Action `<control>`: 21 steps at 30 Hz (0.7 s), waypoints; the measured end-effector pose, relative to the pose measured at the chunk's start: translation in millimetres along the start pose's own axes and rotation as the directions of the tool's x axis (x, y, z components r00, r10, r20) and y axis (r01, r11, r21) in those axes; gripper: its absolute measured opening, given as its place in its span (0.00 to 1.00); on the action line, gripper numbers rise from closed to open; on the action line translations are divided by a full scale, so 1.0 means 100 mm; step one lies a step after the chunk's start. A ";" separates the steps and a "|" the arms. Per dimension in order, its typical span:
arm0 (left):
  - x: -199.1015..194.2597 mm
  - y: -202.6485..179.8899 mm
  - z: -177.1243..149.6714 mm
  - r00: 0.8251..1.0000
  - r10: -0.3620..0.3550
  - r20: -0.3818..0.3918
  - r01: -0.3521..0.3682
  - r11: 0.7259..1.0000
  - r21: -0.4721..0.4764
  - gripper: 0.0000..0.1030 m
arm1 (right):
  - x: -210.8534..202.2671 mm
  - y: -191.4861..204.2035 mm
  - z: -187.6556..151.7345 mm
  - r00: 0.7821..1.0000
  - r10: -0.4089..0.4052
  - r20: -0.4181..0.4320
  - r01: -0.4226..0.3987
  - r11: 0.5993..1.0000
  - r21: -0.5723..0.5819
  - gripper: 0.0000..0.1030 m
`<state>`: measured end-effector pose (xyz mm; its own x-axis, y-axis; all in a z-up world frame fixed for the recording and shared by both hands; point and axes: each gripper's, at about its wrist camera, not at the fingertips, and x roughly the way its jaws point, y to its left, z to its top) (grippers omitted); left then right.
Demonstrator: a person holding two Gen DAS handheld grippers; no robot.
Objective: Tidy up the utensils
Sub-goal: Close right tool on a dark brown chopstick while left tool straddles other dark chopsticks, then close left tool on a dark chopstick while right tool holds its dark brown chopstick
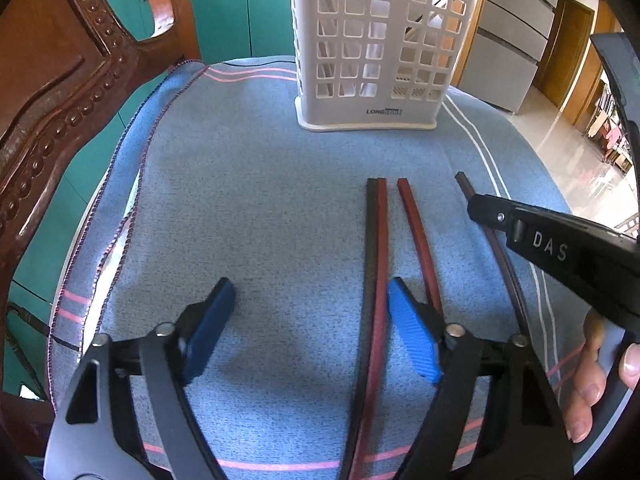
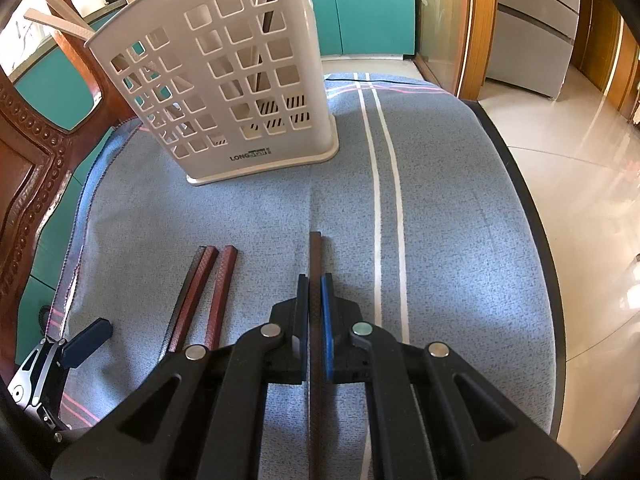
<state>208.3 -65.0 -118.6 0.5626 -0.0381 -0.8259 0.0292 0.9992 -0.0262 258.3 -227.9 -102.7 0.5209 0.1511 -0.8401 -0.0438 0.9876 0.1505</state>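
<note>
Blue woven cloth [image 2: 460, 240] bears square-sectioned chopsticks [image 2: 216, 292].

Blue woven cloth [image 2: 460, 208] with white and pink stripes covers the counter; dark counter edge [image 2: 532, 216] shows on the right side. Carved dark-wood chair back [image 1: 60, 92] stands close at the left, beaded trim along its openings. Teal cabinet doors [image 1: 236, 8] behind. Glossy pale tiled floor [image 2: 580, 160] on the right, bright with daylight reflections. Grey drawer fronts [image 1: 516, 28] and orange-brown wooden door frames [image 1: 568, 48] farther back.
</note>
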 end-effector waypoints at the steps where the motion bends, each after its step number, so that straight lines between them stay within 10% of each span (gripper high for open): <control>1: -0.01 0.01 0.00 1.000 0.002 0.005 -0.002 1.000 -0.002 0.66 | 0.00 0.00 0.00 1.000 -0.001 0.001 0.001 1.000 0.000 0.07; 9: -0.05 0.06 0.03 1.000 0.007 0.025 -0.007 1.000 -0.007 0.13 | 0.00 0.05 -0.04 1.000 -0.010 0.007 0.010 1.000 -0.007 0.07; 21: -0.23 0.06 0.04 0.997 -0.006 0.081 0.007 1.000 -0.007 0.13 | 0.00 0.06 -0.04 1.000 -0.016 0.010 0.016 1.000 -0.012 0.07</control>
<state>198.5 -58.6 -97.7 0.6273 -0.0452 -0.7775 0.0272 0.9990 -0.0361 254.2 -221.8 -103.9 0.5302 0.1353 -0.8370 -0.0455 0.9903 0.1312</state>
